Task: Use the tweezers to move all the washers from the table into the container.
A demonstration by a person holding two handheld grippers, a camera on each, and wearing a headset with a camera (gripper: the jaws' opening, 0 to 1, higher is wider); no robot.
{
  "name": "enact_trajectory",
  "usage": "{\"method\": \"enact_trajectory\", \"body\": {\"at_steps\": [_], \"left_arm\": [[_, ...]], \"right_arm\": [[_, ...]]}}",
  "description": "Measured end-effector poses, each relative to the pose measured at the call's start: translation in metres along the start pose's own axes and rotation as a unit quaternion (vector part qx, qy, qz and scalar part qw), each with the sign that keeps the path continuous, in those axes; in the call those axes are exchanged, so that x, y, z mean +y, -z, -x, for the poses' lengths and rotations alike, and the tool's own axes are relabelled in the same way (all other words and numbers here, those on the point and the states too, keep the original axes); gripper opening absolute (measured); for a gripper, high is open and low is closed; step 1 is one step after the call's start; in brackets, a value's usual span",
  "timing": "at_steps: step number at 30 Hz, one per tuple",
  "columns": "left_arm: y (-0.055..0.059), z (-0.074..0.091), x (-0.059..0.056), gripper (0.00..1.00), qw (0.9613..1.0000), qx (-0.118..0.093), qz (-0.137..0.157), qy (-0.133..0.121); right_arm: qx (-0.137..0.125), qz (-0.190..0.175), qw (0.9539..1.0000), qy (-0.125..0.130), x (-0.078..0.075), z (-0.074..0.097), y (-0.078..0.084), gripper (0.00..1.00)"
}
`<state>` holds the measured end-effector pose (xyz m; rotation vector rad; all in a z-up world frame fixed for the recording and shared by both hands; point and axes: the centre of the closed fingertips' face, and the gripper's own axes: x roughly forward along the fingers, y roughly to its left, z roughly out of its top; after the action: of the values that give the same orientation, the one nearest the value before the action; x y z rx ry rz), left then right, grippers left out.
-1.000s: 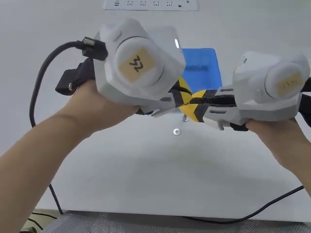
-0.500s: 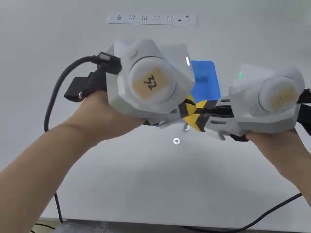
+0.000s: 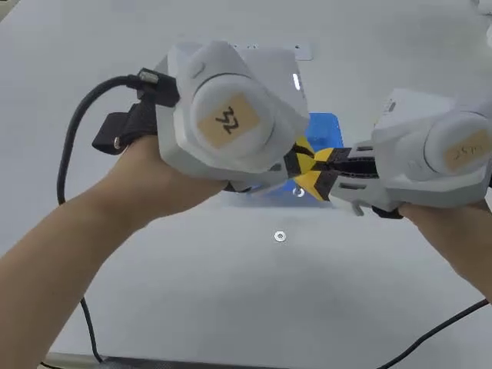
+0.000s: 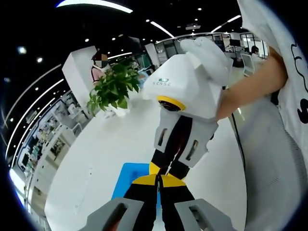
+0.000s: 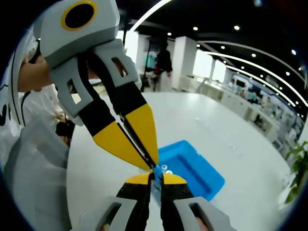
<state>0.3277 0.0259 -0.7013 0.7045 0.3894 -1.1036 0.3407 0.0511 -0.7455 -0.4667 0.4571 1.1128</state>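
One washer (image 3: pixel 280 236) lies on the white surface (image 3: pixel 231 292) near the blue container (image 3: pixel 327 131), above which the left tool (image 5: pixel 153 166), clamped on dark tweezers (image 5: pixel 137 139), meets the right tool (image 5: pixel 155 178), jaws drawn together.

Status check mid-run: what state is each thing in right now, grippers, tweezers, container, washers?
Left gripper: tongs shut on thin dark metal tweezers.
Right gripper: tongs near together at the tweezers' tip, grip unclear.
Open blue plastic container: upright, small silver washers inside.
Flat silver washer on white table: lying loose, not yet moved.
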Motion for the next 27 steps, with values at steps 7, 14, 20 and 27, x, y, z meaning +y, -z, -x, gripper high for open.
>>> {"method": "enact_trajectory", "body": {"at_steps": [7,14,20,27], "left_arm": [[-0.008,0.001,0.018,0.00,0.9997,-0.011,-0.010,-0.020],[-0.004,-0.008,0.033,0.00,0.9996,-0.012,-0.009,-0.024],[0.003,-0.022,0.040,0.00,0.9997,-0.008,-0.004,-0.022],[0.018,-0.040,0.040,0.00,0.9998,0.007,-0.007,-0.014]], "right_arm": [[-0.014,0.010,0.9997,0.018,-0.017,-0.001,-0.014,0.03],[-0.014,0.009,0.9995,0.027,-0.030,-0.008,-0.012,0.03],[-0.009,0.003,0.9995,0.031,-0.040,-0.018,-0.004,0.03],[0.000,-0.022,0.9995,0.022,-0.045,-0.034,0.014,0.03]]}}
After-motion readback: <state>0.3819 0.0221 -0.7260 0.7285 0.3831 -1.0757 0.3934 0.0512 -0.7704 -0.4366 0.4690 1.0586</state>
